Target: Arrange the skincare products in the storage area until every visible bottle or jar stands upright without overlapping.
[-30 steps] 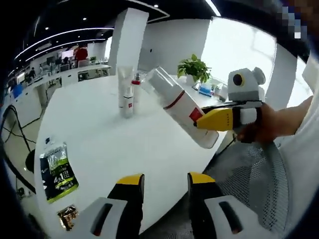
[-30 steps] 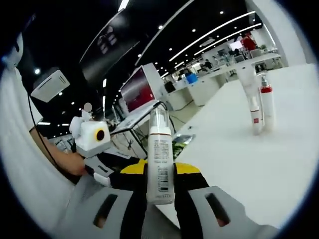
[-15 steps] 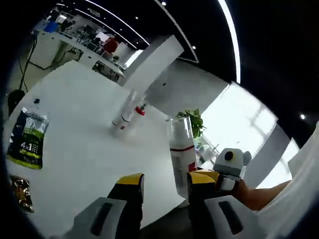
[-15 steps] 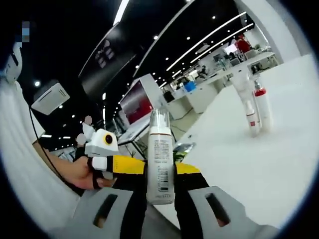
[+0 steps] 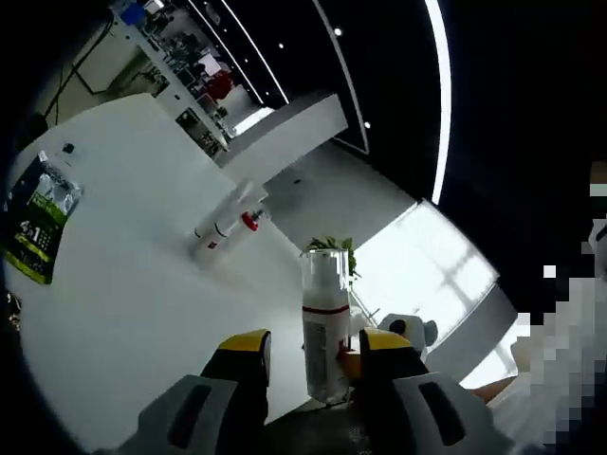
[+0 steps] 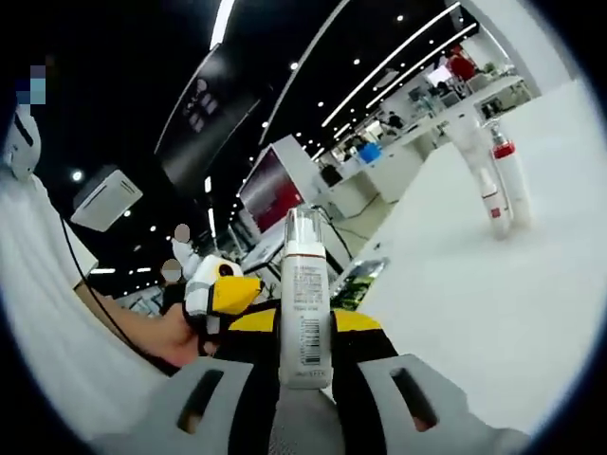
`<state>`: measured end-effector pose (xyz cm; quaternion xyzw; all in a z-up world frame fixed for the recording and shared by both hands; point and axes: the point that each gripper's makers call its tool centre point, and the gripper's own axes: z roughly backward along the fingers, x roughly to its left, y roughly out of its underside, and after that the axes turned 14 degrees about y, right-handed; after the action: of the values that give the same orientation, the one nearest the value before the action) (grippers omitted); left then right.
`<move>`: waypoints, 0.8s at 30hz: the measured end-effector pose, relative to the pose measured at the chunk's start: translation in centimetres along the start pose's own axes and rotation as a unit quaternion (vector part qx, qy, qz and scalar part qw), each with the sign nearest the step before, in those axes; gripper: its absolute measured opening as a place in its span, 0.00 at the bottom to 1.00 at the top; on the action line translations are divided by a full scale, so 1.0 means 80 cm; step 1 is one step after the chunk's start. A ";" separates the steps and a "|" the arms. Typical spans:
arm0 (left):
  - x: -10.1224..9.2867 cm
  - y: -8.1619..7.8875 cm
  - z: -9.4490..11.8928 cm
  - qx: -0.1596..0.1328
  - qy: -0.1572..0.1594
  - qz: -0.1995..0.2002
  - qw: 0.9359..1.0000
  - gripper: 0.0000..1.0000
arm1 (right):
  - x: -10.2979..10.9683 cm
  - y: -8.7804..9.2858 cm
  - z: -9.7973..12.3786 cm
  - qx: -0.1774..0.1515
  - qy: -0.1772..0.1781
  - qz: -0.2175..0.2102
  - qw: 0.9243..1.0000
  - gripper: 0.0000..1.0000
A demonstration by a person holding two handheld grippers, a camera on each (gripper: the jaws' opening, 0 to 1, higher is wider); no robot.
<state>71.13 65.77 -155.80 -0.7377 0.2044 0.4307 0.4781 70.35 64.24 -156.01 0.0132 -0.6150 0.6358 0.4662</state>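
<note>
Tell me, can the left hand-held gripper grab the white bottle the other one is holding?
Probably yes. The white pump bottle, clamped in the right hand-held gripper, stands just ahead of the left hand-held gripper, in line with its open jaws, with nothing between them. It would only need to move forward and close.

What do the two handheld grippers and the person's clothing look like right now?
The left gripper has grey jaw bodies with dark slots, tipped in yellow and black. The right gripper has the same grey slotted bodies and yellow-black tips. In the right gripper view, the left gripper shows a white housing and a yellow jaw. The person wears a white sleeve.
</note>
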 end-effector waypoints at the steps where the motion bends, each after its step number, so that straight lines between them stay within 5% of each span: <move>1: -0.002 0.000 -0.001 0.001 0.004 0.000 1.000 0.38 | 0.003 0.001 -0.002 0.001 -0.005 0.002 1.000 0.17; 8: -0.007 0.011 -0.006 0.023 0.023 -0.001 0.999 0.38 | 0.026 0.009 -0.002 0.016 -0.050 -0.001 0.999 0.17; 17: -0.018 0.014 -0.007 0.030 0.045 0.005 0.999 0.24 | 0.028 0.015 -0.004 0.030 -0.056 -0.009 0.998 0.18; 21: -0.011 0.015 -0.003 0.033 0.030 0.006 0.999 0.24 | 0.027 0.019 -0.008 0.032 -0.044 0.009 0.998 0.19; 24: -0.008 0.013 -0.002 0.040 0.012 -0.020 0.999 0.23 | 0.024 0.023 -0.013 0.029 -0.030 0.068 0.997 0.20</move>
<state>70.06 65.09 -155.78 -0.7269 0.2122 0.4039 0.5132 68.72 66.52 -156.57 0.0040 -0.6097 0.6828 0.4025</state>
